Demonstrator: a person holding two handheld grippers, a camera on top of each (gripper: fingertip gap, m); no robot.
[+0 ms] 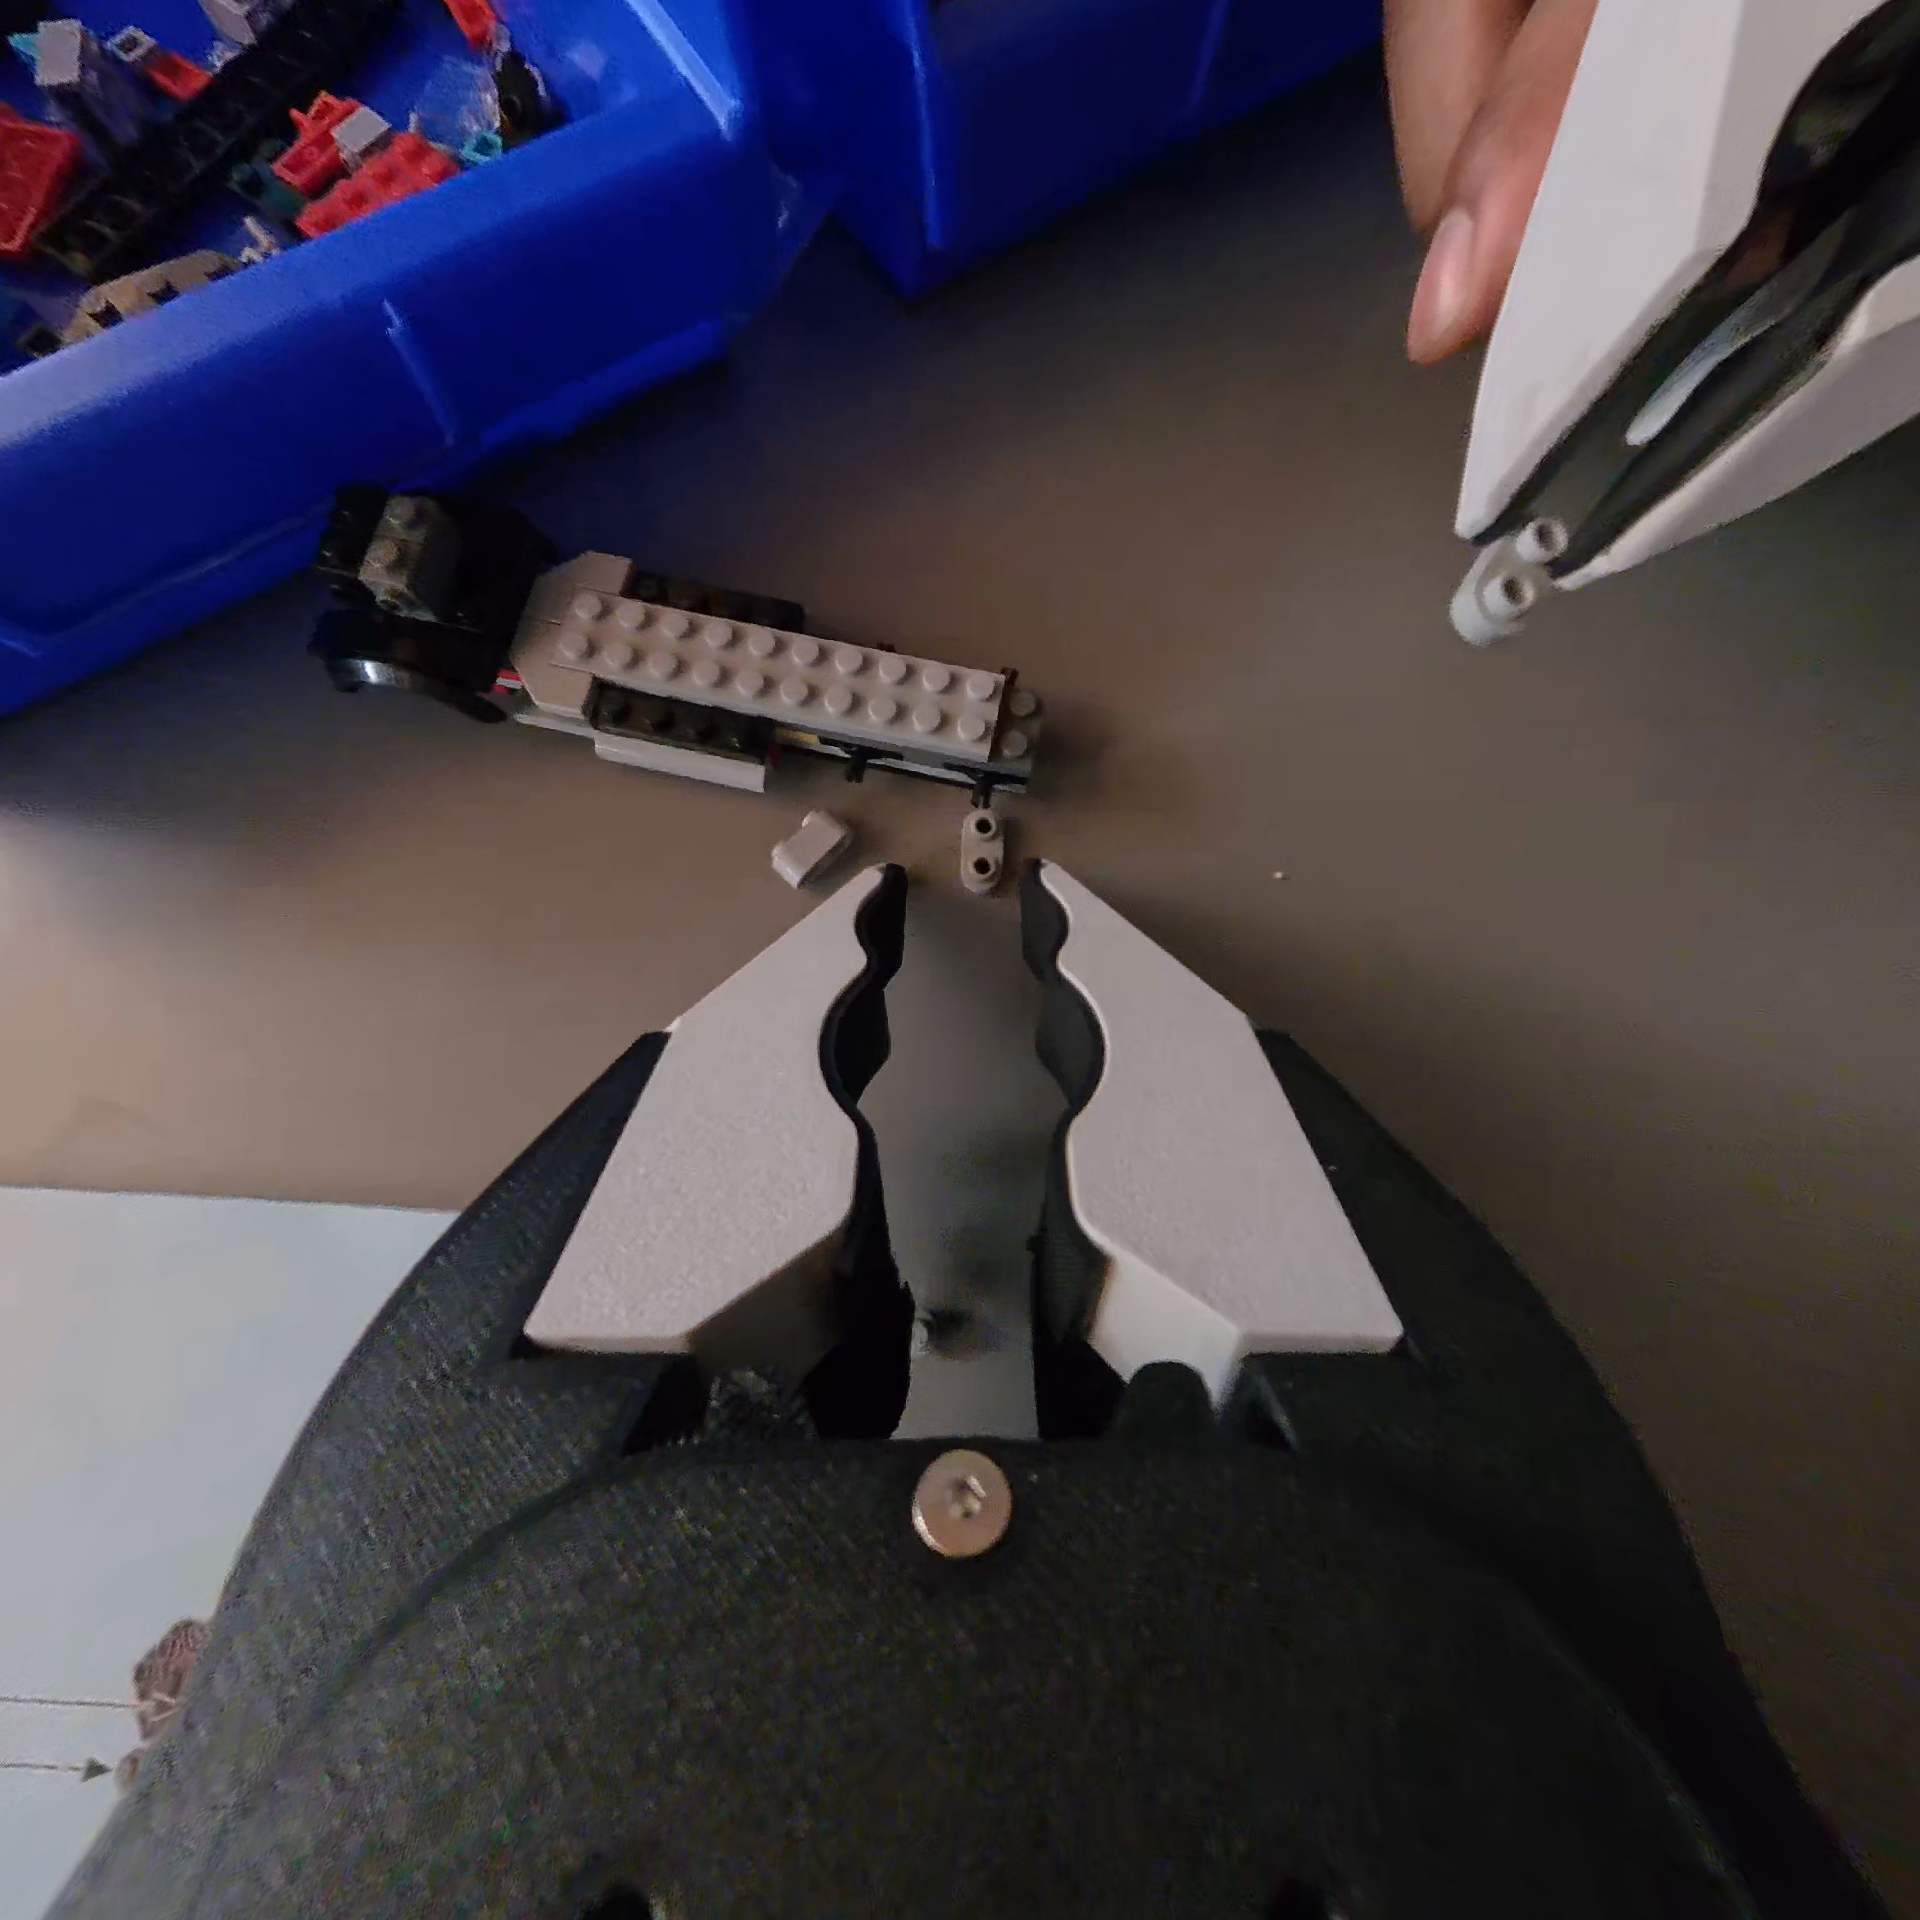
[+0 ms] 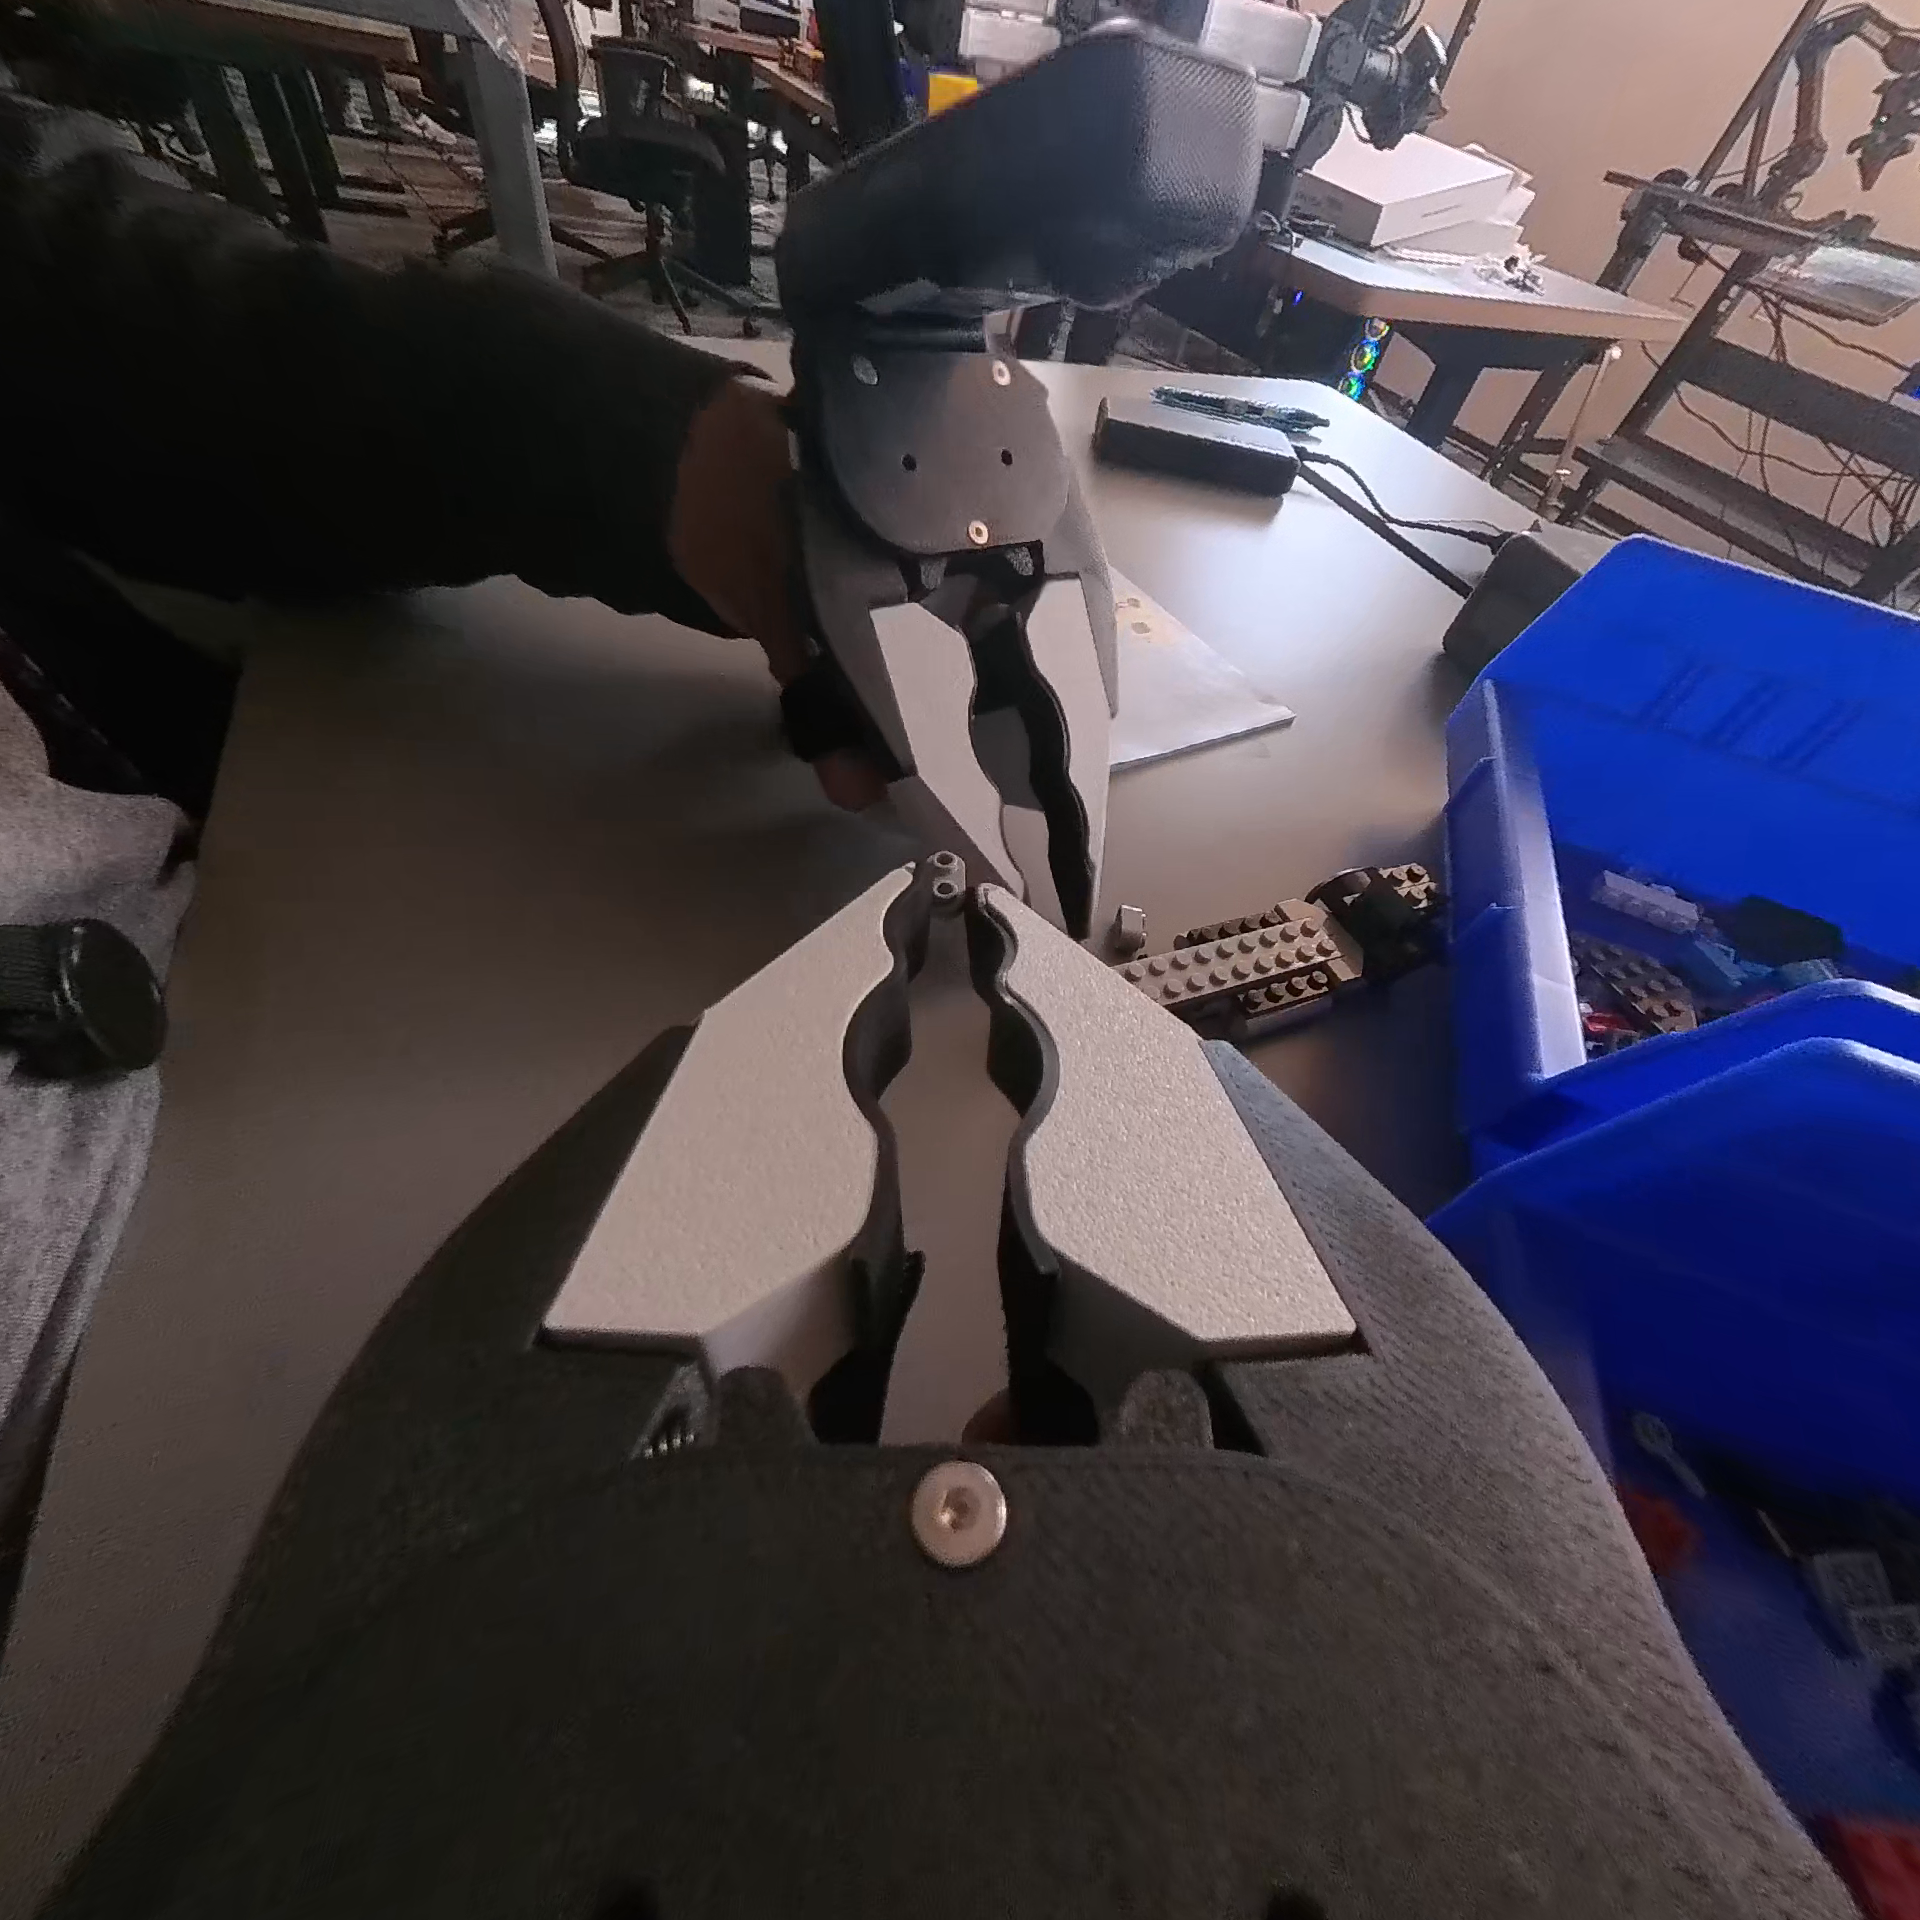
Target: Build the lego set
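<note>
A long grey and black lego model (image 1: 727,665) with a studded top lies on the dark table; it also shows in the right wrist view (image 2: 1278,961). My left gripper (image 1: 961,883) is open just in front of it, low over the table. A small grey two-hole piece (image 1: 982,854) lies between its fingertips, and a small grey sloped piece (image 1: 810,847) lies to the left. My right gripper (image 2: 948,894) is shut on another small grey two-hole piece (image 2: 943,878), held above the table; this piece shows at the upper right in the left wrist view (image 1: 1501,582).
Blue bins (image 1: 416,343) with several red, black and grey bricks stand behind the model, and at the right in the right wrist view (image 2: 1662,831). A white sheet (image 1: 208,1403) lies at the near left. A black box with cables (image 2: 1195,447) sits farther back. Left tips to right tips: about 9 centimetres.
</note>
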